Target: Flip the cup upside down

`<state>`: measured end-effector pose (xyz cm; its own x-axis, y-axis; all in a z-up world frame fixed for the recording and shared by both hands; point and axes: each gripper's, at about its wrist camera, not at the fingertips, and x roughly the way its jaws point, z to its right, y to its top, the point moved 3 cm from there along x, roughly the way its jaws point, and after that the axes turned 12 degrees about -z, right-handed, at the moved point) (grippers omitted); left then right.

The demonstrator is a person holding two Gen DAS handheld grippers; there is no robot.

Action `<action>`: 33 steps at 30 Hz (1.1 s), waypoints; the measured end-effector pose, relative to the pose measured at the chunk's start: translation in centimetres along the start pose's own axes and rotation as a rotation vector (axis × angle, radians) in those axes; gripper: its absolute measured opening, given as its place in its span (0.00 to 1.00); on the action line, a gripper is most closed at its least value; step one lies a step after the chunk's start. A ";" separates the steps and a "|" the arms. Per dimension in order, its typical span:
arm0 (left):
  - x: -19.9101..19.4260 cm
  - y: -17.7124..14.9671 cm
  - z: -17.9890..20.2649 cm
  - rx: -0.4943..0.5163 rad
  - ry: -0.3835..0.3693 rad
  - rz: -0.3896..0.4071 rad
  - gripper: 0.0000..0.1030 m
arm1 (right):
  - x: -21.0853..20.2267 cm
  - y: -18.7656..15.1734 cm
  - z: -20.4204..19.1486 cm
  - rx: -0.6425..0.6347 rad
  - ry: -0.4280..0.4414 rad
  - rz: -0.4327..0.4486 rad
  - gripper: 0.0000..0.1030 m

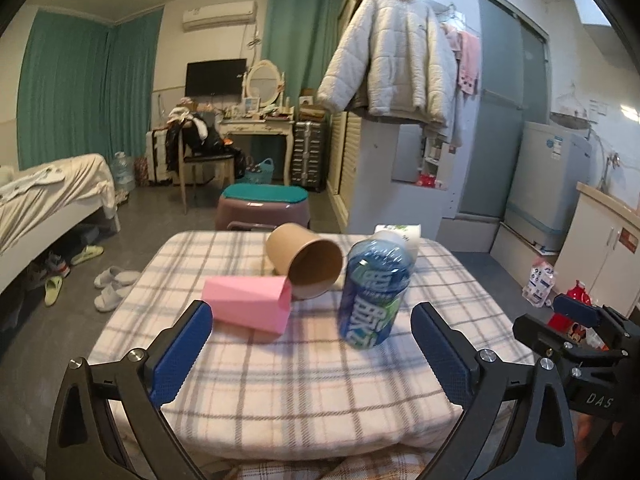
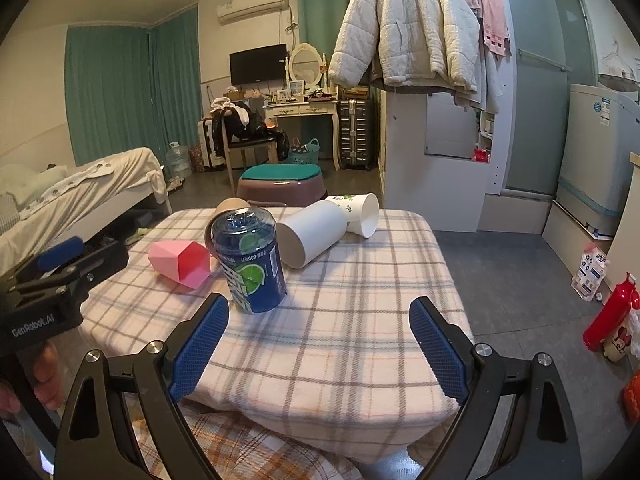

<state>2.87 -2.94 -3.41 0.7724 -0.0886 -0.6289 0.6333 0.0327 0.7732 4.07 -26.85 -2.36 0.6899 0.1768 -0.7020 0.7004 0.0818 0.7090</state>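
Several cups sit on a small table with a plaid cloth (image 1: 304, 376). A brown paper cup (image 1: 305, 261) lies on its side, mouth toward me. A pink faceted cup (image 1: 248, 309) lies on its side at the left. A blue plastic cup (image 1: 374, 292) stands upside down in the middle; it also shows in the right wrist view (image 2: 250, 260). A plain white cup (image 2: 312, 232) and a printed white cup (image 2: 358, 212) lie on their sides behind it. My left gripper (image 1: 312, 356) is open and empty, near the table's front. My right gripper (image 2: 320, 348) is open and empty too.
A purple stool with a teal cushion (image 1: 264, 204) stands behind the table. A bed (image 1: 48, 200) is at the left, slippers (image 1: 112, 288) on the floor. A red bottle (image 2: 610, 312) and a washing machine (image 2: 600, 160) are at the right.
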 end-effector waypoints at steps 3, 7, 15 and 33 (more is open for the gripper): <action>-0.1 -0.2 -0.7 -0.007 0.010 0.000 1.00 | 0.4 0.0 -0.2 0.003 -0.005 -0.008 0.90; -0.2 -0.3 -1.4 -0.019 0.020 0.004 1.00 | 0.8 0.0 -0.4 0.001 -0.005 -0.016 0.90; -0.3 -0.2 -1.7 -0.022 0.017 0.000 1.00 | 0.6 0.1 -0.7 -0.002 -0.020 0.007 1.00; -0.6 -0.3 -1.5 -0.008 0.020 -0.002 1.00 | 0.4 0.0 -0.6 0.006 -0.028 0.005 1.00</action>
<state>2.33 -1.42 -3.39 0.7720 -0.0683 -0.6319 0.6350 0.0403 0.7714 4.18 -26.21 -2.60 0.6981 0.1498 -0.7002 0.6982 0.0748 0.7120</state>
